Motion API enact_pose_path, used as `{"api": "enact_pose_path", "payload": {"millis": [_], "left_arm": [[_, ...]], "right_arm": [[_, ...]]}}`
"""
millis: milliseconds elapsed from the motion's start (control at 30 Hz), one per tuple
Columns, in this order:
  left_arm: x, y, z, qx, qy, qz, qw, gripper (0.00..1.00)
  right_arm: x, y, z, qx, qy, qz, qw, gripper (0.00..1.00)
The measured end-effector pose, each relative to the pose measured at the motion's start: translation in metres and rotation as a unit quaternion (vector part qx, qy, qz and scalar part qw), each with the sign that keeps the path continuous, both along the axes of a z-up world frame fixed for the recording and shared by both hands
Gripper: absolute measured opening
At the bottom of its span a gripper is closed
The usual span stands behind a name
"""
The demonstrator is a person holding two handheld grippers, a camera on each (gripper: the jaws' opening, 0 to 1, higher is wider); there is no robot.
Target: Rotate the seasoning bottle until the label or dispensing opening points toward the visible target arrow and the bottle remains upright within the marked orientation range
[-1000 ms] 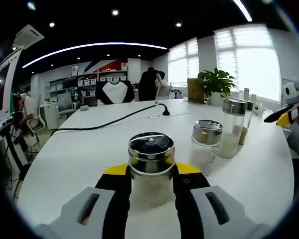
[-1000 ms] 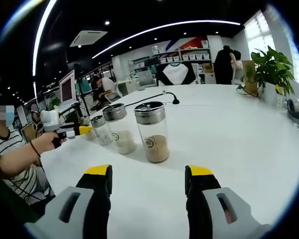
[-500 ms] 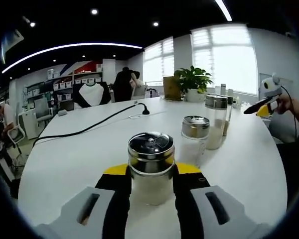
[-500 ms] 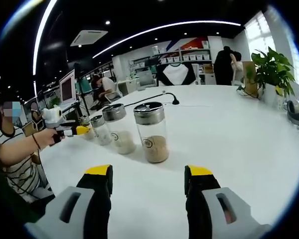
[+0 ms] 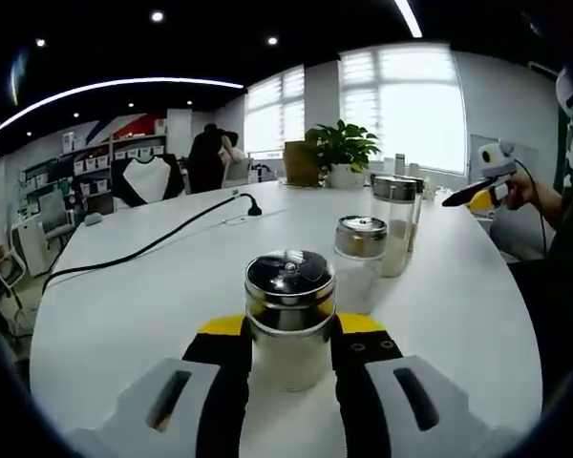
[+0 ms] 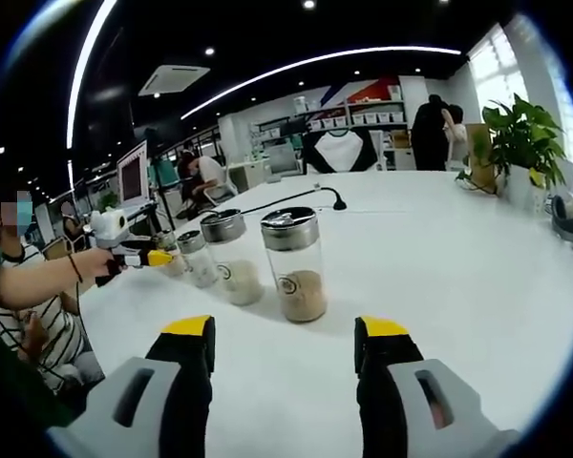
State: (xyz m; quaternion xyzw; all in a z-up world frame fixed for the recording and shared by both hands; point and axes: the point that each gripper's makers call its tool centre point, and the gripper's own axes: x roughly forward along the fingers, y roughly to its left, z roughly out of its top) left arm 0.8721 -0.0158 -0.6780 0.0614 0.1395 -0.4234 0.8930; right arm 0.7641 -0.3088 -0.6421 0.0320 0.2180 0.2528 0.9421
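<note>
Steel-capped bottle (image 5: 289, 320): upright on the table (image 5: 124, 305), pinched between my left gripper (image 5: 288, 358) jaws.
Left gripper view, step: I judge rotation is in hand; no arrow visible.
Right gripper view: my right gripper (image 6: 285, 358) spread, holding nothing, near a jar (image 6: 294, 264).
Next: twist slowly, keeping the bottle vertical.
</note>
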Motion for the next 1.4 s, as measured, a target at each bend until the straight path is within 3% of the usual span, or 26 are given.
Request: {"api": "enact_pose_path", "payload": {"millis": [533,667,767,833,900,933,1033,1233,1300,1333,1400], "left_arm": [[-0.002,-0.002,0.001,-0.013,-0.011,0.007,0.9998,0.35],[0.000,0.001,0.004,-0.017,-0.020,0.025,0.9993,0.52],[-0.004,0.005,0.006,-0.020,-0.018,0.035,0.9990,0.50],[-0.005,0.010,0.009,-0.019,-0.024,0.058,0.9978,0.54],[-0.003,0.017,0.010,-0.033,-0.012,0.092,0.9951,0.62],[-0.002,0.020,0.014,-0.048,-0.010,0.101,0.9936,0.63],[-0.003,0.026,0.021,-0.045,-0.023,0.119,0.9916,0.62],[-0.013,0.025,0.027,-0.020,-0.034,0.163,0.9859,0.62],[-0.015,0.033,0.018,0.008,-0.023,0.206,0.9783,0.60],[-0.017,0.031,0.016,0.028,-0.032,0.203,0.9783,0.60],[-0.021,0.025,0.019,0.026,-0.051,0.209,0.9762,0.60]], "right_arm": [[-0.003,0.000,-0.001,-0.012,0.002,0.008,0.9999,0.61],[-0.003,-0.002,-0.002,-0.019,0.003,0.012,0.9997,0.62],[-0.002,-0.001,-0.002,-0.018,0.004,0.012,0.9998,0.62],[-0.002,-0.001,-0.002,-0.017,0.004,0.013,0.9998,0.62],[-0.002,-0.001,-0.002,-0.017,0.004,0.014,0.9998,0.62],[-0.001,-0.001,-0.002,-0.018,0.004,0.014,0.9997,0.62],[-0.001,-0.001,-0.004,-0.020,0.006,0.015,0.9997,0.62],[0.000,0.001,-0.003,-0.017,0.007,0.016,0.9997,0.63],[0.000,0.002,-0.003,-0.015,0.008,0.018,0.9997,0.63],[0.000,0.002,-0.004,-0.014,0.008,0.018,0.9997,0.63],[0.000,0.001,-0.004,-0.016,0.010,0.019,0.9996,0.63]]}}
